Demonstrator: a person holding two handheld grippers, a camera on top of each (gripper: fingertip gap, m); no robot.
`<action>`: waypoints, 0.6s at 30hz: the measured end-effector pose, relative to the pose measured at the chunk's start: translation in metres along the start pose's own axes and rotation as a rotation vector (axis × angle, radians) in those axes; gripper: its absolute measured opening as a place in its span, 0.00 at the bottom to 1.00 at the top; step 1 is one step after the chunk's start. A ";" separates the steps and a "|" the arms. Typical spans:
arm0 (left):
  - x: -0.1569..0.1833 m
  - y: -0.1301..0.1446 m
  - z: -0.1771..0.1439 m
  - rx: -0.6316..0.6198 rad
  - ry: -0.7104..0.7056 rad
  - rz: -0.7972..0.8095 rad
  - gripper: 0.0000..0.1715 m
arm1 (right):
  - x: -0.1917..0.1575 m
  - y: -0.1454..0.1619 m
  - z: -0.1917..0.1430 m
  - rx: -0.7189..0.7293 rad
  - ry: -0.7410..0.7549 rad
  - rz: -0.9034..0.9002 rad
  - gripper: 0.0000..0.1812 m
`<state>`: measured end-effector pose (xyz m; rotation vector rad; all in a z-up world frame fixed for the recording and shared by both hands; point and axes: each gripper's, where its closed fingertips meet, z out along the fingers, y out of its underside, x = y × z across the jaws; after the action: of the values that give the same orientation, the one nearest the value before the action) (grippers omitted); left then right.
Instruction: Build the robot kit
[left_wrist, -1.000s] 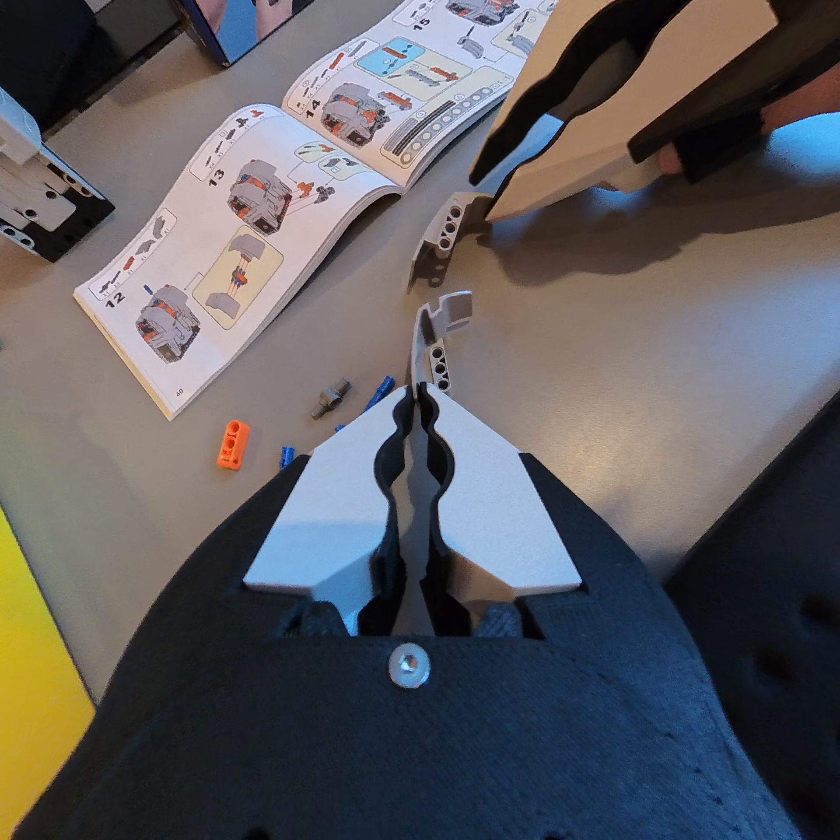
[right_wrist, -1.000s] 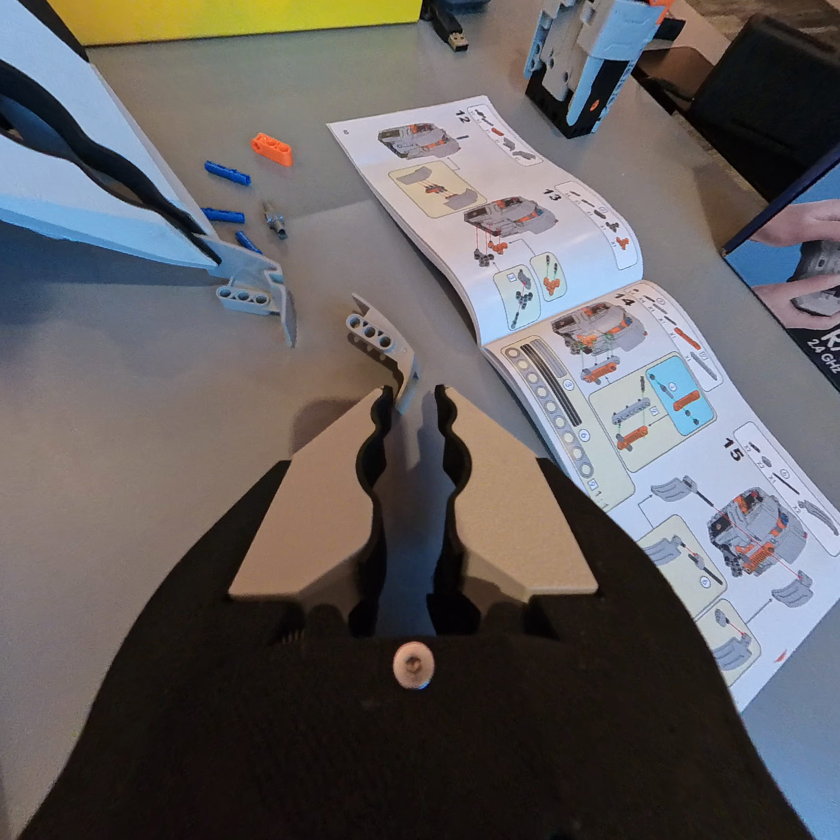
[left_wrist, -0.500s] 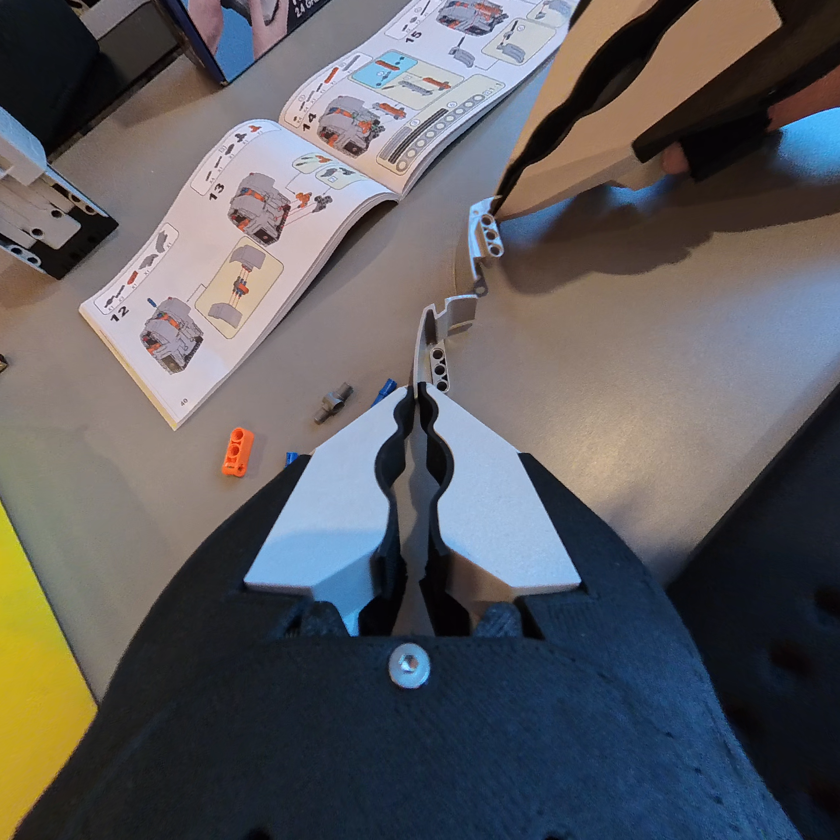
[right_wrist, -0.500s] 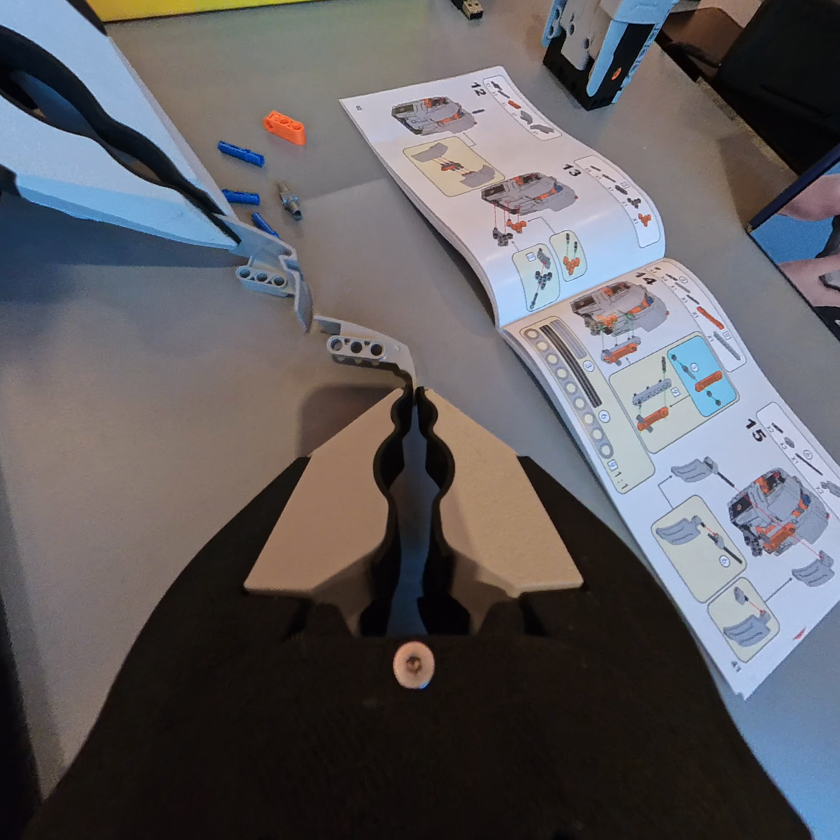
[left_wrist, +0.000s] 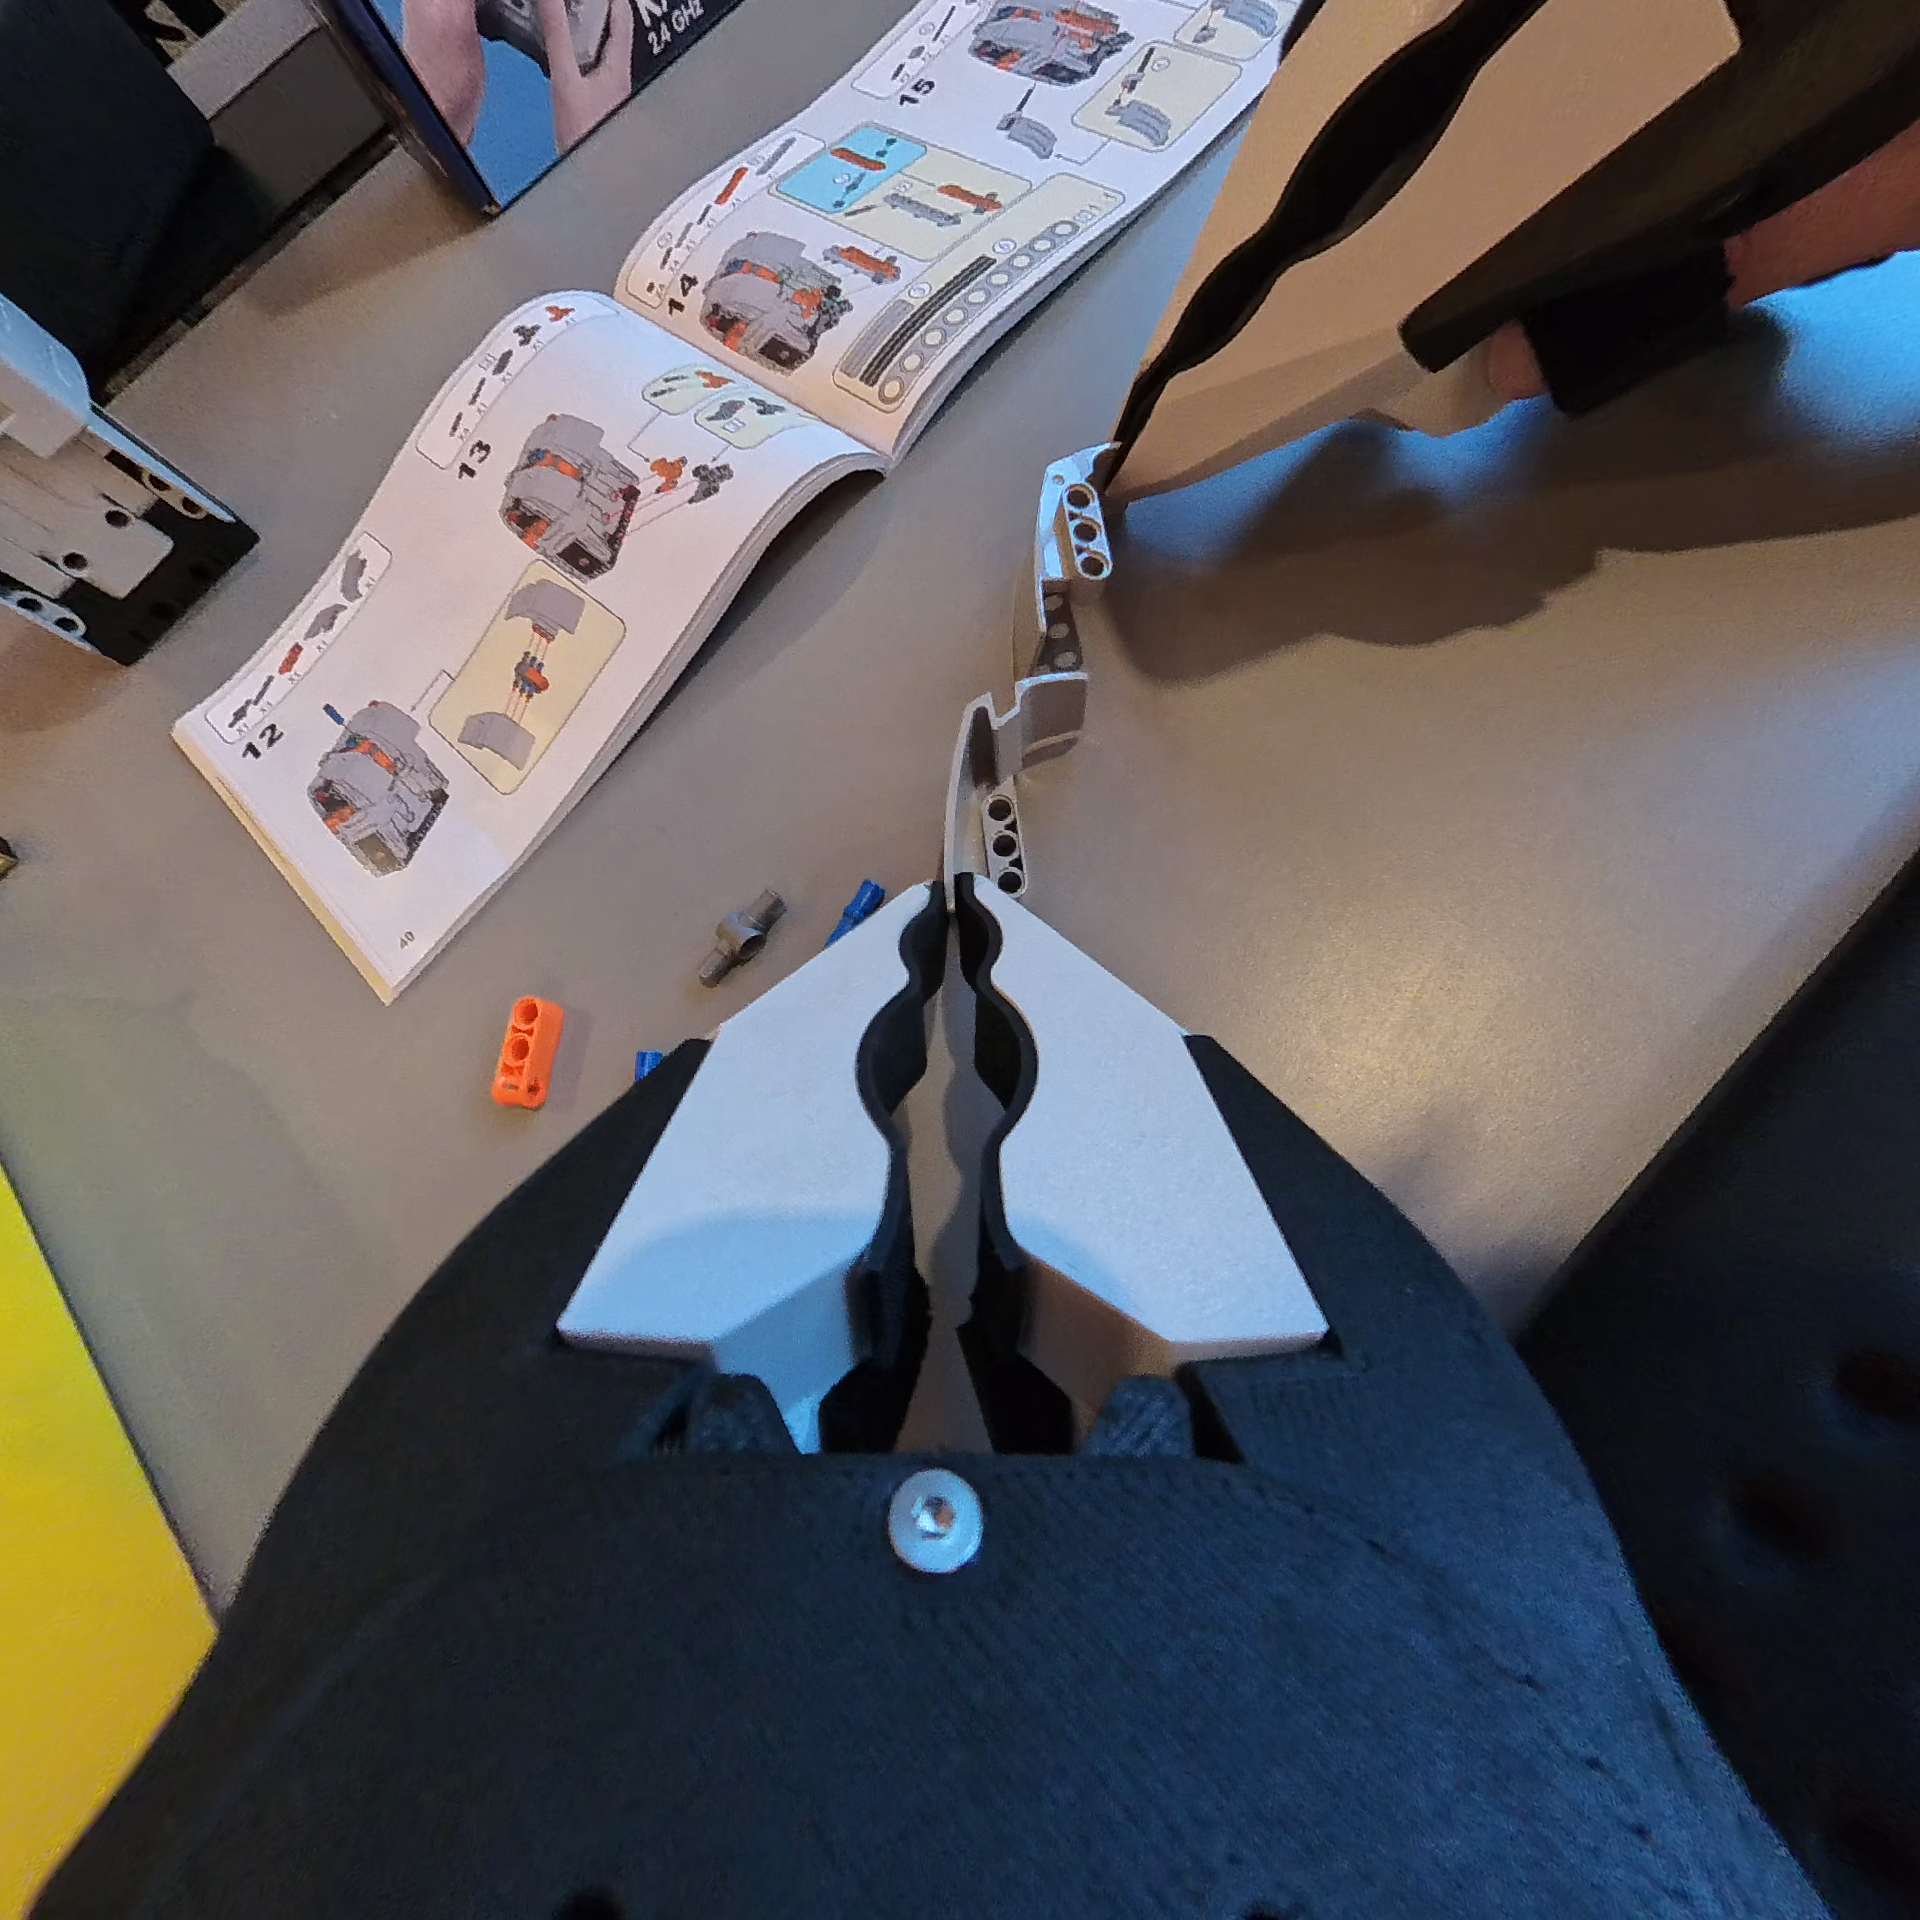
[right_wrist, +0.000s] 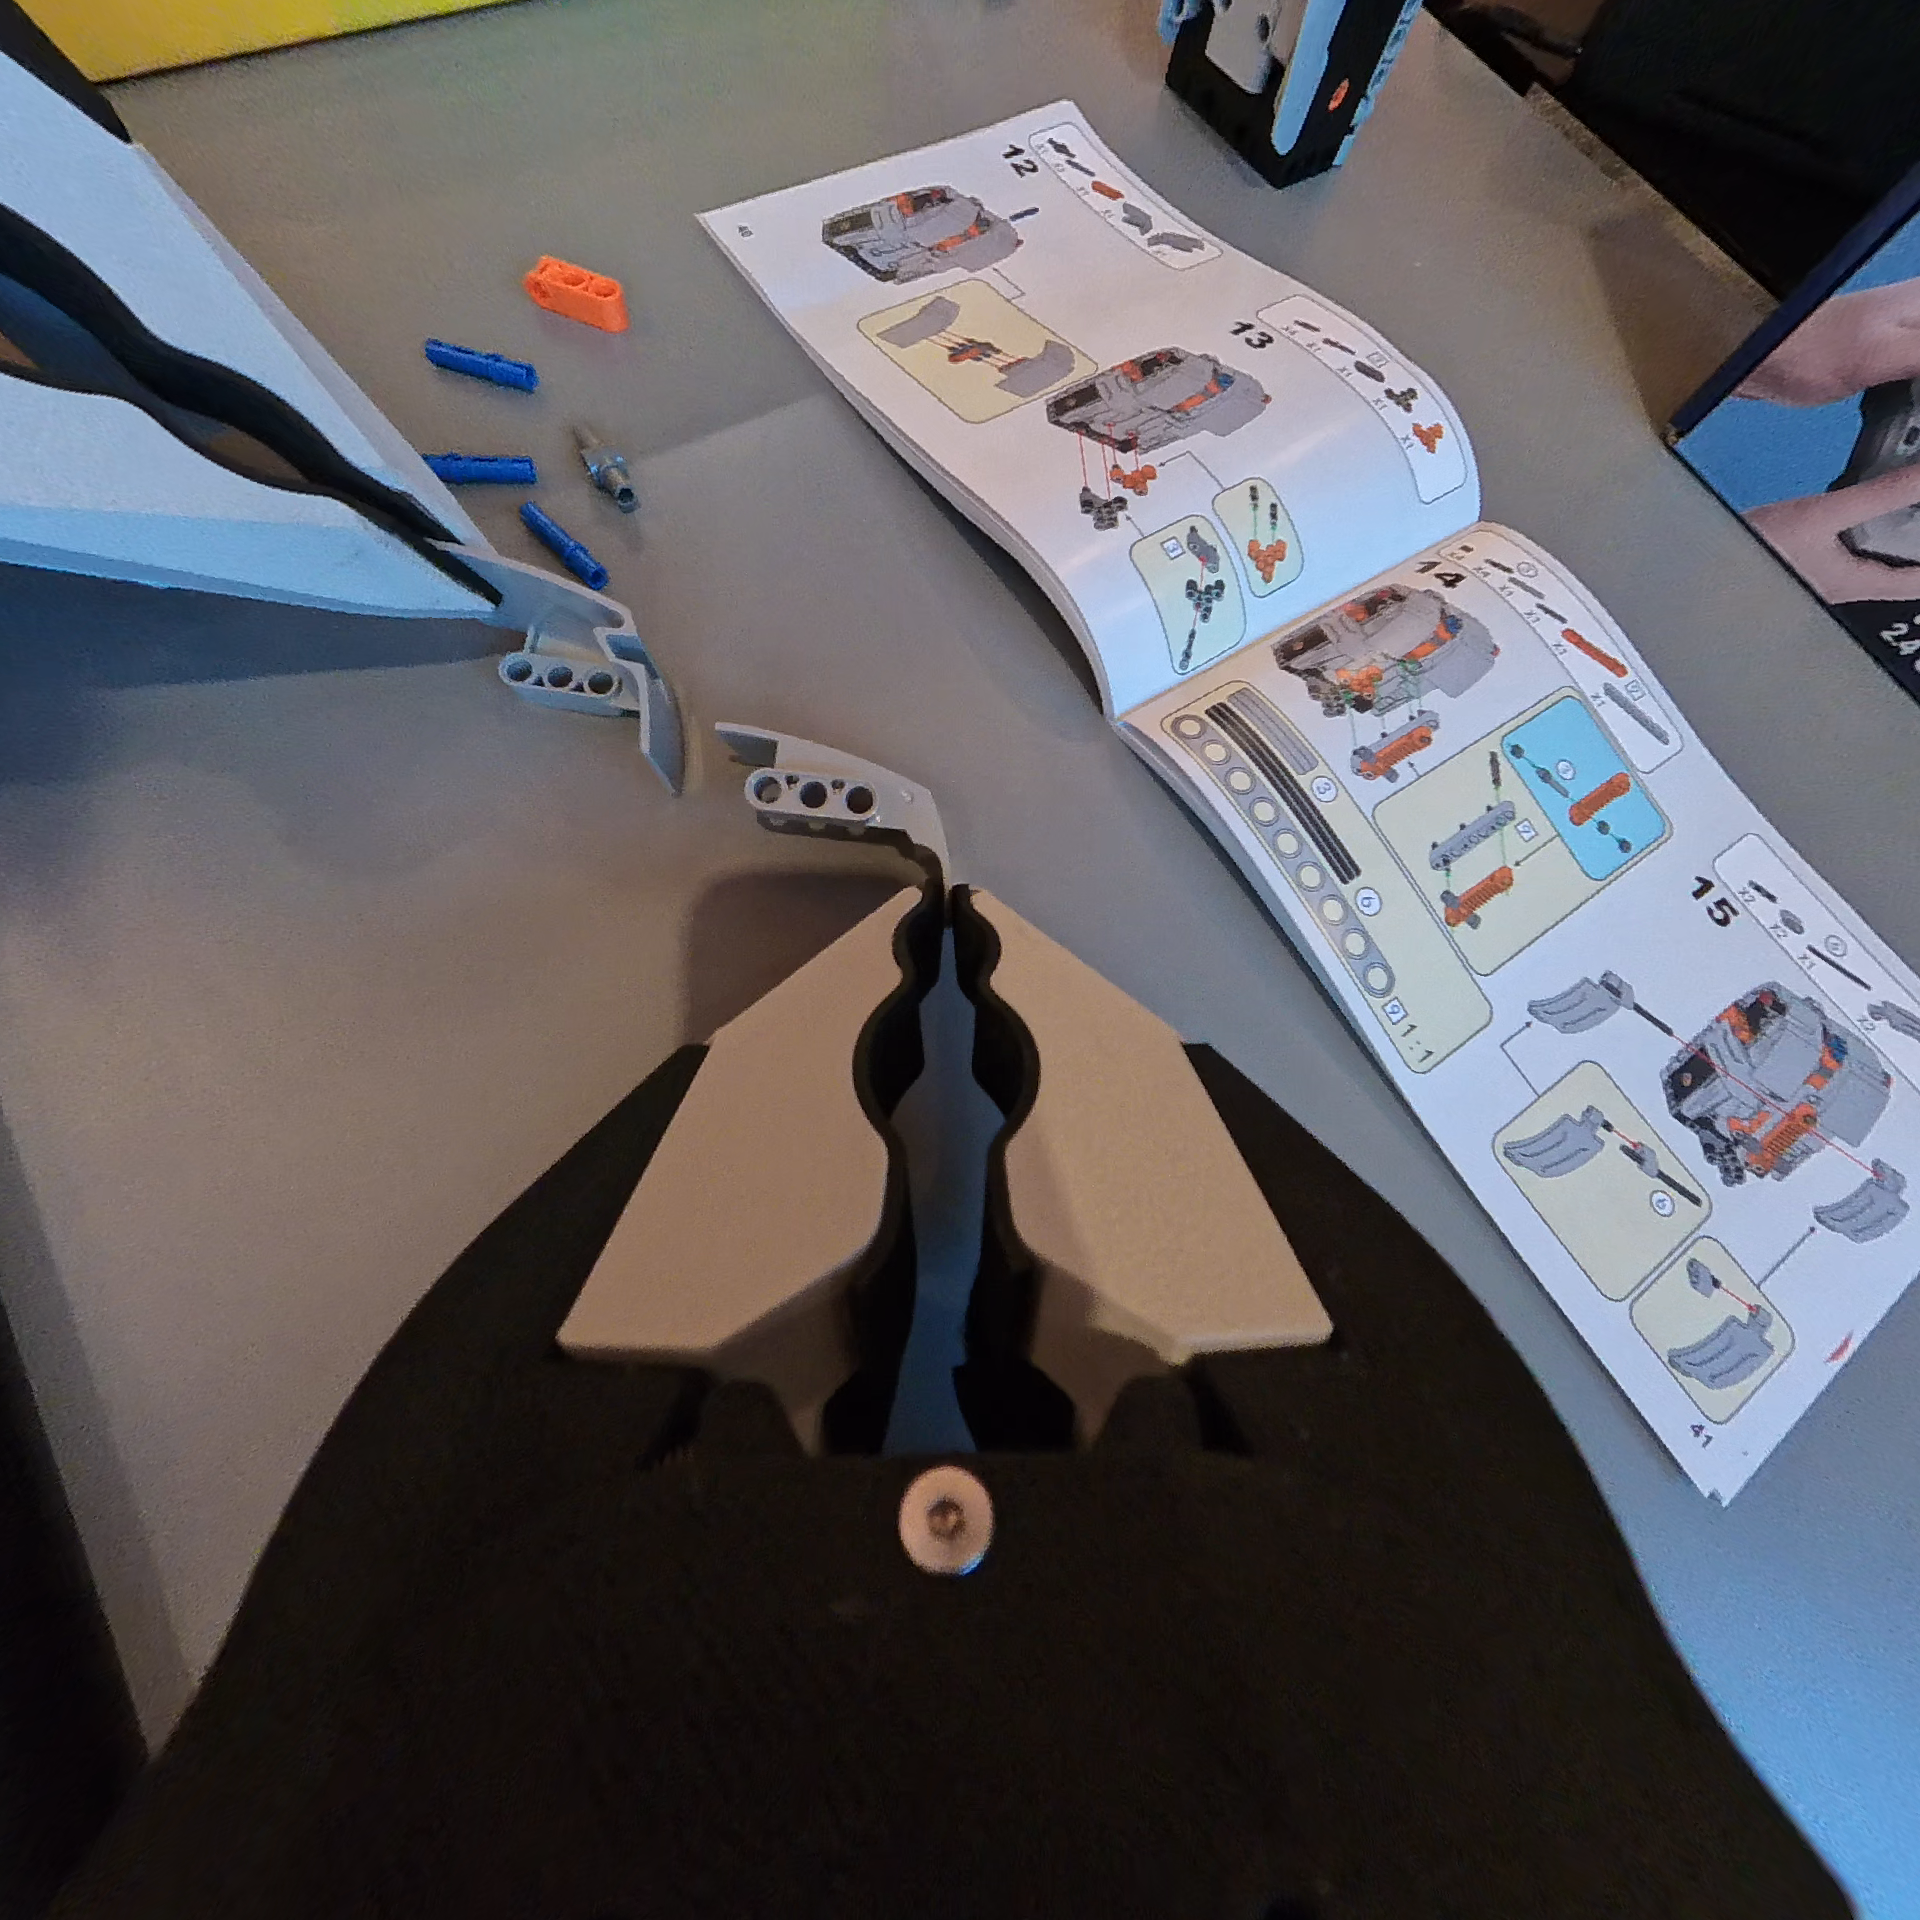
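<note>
**Two grey panels, one in each gripper**

My left gripper (left_wrist: 952, 891) is clamped on the thin edge of a curved grey panel (left_wrist: 1000, 769) at frame centre. My right gripper (right_wrist: 948, 891) pinches its own grey panel (right_wrist: 831, 795) the same way; the two pieces sit close together, tips nearly meeting. An open booklet (right_wrist: 1299, 644) with printed step pictures and numbers lies on the grey table (right_wrist: 312, 987) at right. Upper left: an orange piece (right_wrist: 577, 291), blue pins (right_wrist: 480, 364), a grey pin (right_wrist: 608, 480). A printed box (left_wrist: 540, 94) stands at the top.

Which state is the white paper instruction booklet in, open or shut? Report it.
Open. The white paper instruction booklet lies spread on the grey table, two illustrated pages facing up, spine fold between them.
</note>
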<state>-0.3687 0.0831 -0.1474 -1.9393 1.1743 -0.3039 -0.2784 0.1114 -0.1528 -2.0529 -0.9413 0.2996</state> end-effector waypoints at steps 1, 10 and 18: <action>0.000 0.000 0.000 0.001 -0.001 -0.003 0.00 | 0.000 0.000 0.000 0.000 0.000 0.000 0.00; -0.001 0.001 0.001 -0.009 -0.025 0.011 0.01 | -0.006 0.005 0.003 -0.031 -0.004 -0.031 0.02; -0.002 0.007 0.004 -0.039 -0.032 0.010 0.04 | -0.006 0.006 0.001 -0.031 -0.012 -0.035 0.03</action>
<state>-0.3717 0.0851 -0.1547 -1.9642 1.1766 -0.2464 -0.2800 0.1060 -0.1589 -2.0621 -0.9940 0.2808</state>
